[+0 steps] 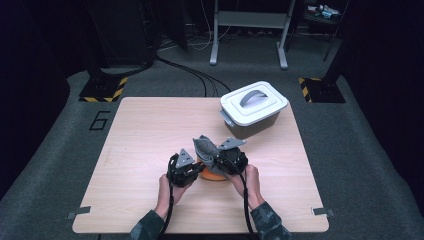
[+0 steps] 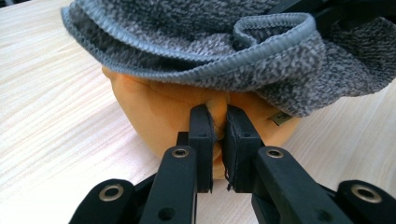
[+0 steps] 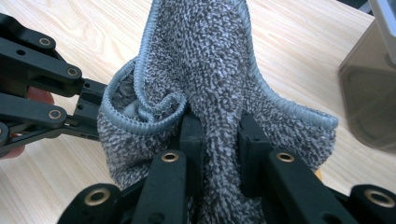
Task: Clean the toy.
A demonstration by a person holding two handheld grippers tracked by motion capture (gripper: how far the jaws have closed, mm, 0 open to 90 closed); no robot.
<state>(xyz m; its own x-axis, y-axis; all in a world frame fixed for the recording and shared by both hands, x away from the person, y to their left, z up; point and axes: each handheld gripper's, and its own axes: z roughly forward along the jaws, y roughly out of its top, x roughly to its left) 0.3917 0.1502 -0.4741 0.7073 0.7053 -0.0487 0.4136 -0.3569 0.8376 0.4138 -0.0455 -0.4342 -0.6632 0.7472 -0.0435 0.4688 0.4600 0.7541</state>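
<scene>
Both grippers clamped: left gripper (image 2: 218,133) on orange cloth (image 2: 163,112), right gripper (image 3: 218,140) on grey towel (image 3: 205,56), lidded bin (image 1: 253,107) nearby.

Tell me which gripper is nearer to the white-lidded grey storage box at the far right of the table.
Right. The right gripper, shut on the grey knitted cloth, sits closer to the white-lidded grey storage box. The left gripper, shut on the orange soft object, is farther away, toward the table's left.

The one thing I can read is a large dark number 6 (image 1: 99,120), marked on the grey floor (image 1: 60,145) just off the far left corner of the wooden table (image 1: 145,125). A small tag on the orange thing (image 2: 159,116) is too small for me to read.
</scene>
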